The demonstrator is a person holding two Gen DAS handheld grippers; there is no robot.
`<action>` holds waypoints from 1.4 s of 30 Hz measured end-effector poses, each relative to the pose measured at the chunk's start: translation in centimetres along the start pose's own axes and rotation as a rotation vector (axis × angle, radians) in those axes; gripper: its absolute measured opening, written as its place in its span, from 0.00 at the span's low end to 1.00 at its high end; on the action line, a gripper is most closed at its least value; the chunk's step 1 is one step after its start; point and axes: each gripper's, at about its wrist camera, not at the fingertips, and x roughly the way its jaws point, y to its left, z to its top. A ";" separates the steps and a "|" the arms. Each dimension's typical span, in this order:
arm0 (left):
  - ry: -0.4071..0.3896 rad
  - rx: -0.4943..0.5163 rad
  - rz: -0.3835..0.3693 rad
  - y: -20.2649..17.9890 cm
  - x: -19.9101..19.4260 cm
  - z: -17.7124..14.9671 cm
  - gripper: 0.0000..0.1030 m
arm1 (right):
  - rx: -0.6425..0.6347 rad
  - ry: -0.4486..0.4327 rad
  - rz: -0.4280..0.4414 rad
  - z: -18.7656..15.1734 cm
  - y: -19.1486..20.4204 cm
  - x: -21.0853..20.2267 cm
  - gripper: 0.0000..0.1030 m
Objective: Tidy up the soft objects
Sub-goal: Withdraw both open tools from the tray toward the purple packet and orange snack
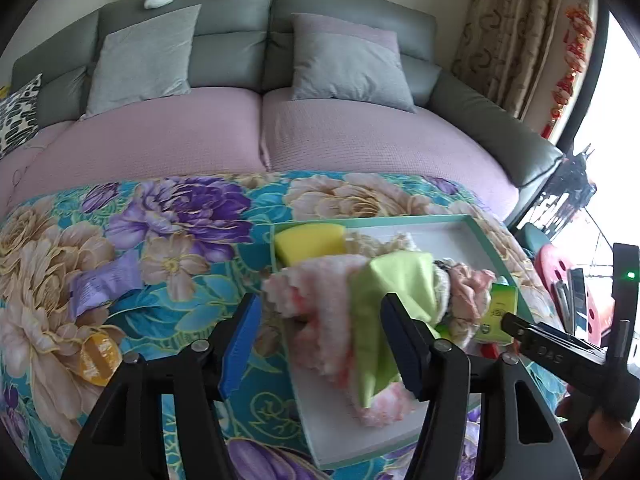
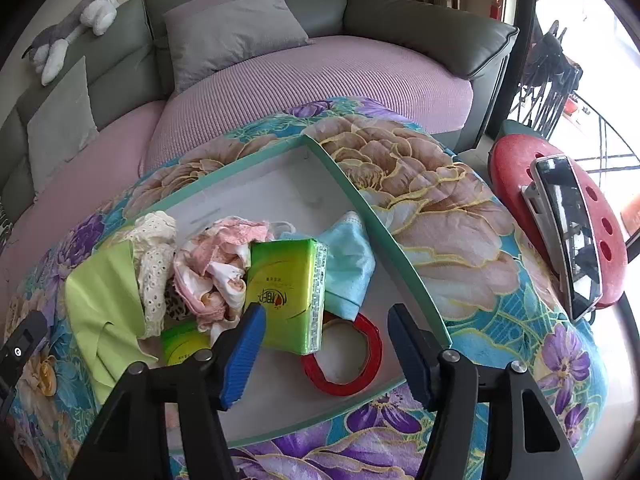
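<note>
A white tray with a teal rim (image 1: 472,228) (image 2: 352,184) lies on the floral quilt. In it are a yellow sponge (image 1: 310,242), a pink fluffy cloth (image 1: 320,320), a lime-green cloth (image 1: 384,300) (image 2: 104,300), pink lace fabric (image 2: 216,272), a white lace piece (image 2: 156,248), a green tissue pack (image 2: 286,292), a light-blue face mask (image 2: 348,264) and a red tape roll (image 2: 342,354). My left gripper (image 1: 320,344) is open, its jaws either side of the pink and green cloths. My right gripper (image 2: 326,352) is open above the tape roll and tissue pack.
A purple packet (image 1: 104,286) and an orange packet (image 1: 98,356) lie on the quilt left of the tray. A sofa with grey cushions (image 1: 348,64) and a plush dog (image 2: 76,24) stands behind. A red stool holding a phone (image 2: 568,232) is at the right.
</note>
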 end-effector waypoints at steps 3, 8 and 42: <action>0.004 -0.027 0.032 1.2 0.0 0.0 0.70 | -0.019 -0.011 0.001 0.1 0.4 -0.6 0.67; 0.012 -0.085 0.096 3.3 0.3 -0.1 0.92 | -0.060 -0.048 -0.007 0.2 1.2 -1.4 0.90; -0.045 -0.492 0.445 20.6 -6.6 -4.2 0.92 | -0.362 -0.137 0.293 -3.2 17.0 -5.3 0.90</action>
